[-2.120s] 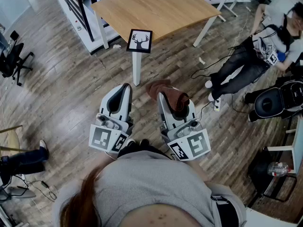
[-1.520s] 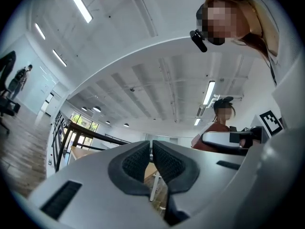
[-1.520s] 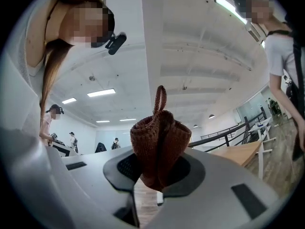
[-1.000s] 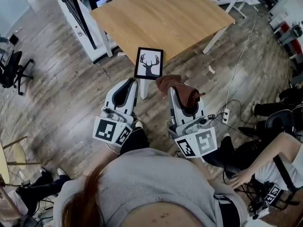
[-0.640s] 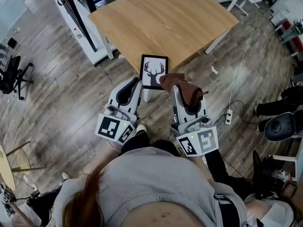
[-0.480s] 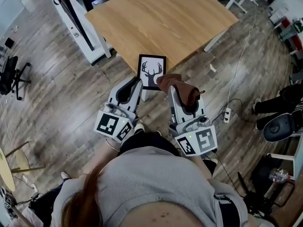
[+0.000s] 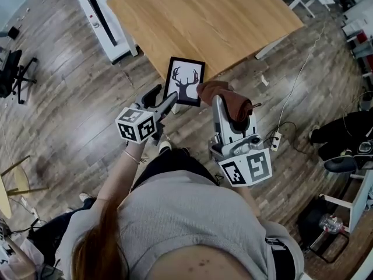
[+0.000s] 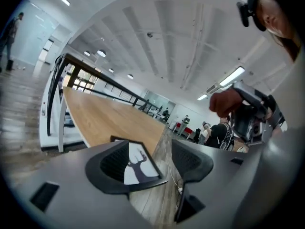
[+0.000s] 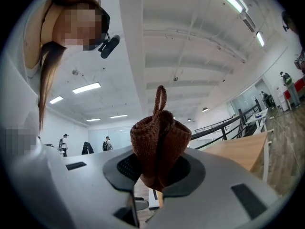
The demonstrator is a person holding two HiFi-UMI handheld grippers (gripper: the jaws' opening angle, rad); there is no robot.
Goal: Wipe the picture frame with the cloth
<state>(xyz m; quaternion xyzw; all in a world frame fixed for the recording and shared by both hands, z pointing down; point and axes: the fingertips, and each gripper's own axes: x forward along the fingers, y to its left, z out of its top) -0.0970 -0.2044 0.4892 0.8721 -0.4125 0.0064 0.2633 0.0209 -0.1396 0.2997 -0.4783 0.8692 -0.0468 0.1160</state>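
- Frame [image 7: 185, 81]: found upper centre of the head view, at the table [image 7: 233, 16] corner, long axis running up the picture.
- Left gripper [image 7: 161, 98]: jaws spread wide, having just been opening. The frame's lower edge is seen between them, ungripped. This gripper is judged nearer.
- Right gripper [image 7: 233, 111]: clamped on the cloth [image 7: 226, 97], just right of the frame's lower corner.

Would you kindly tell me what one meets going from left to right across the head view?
From the left: black office chair → picture frame → brown cloth → white power strip.
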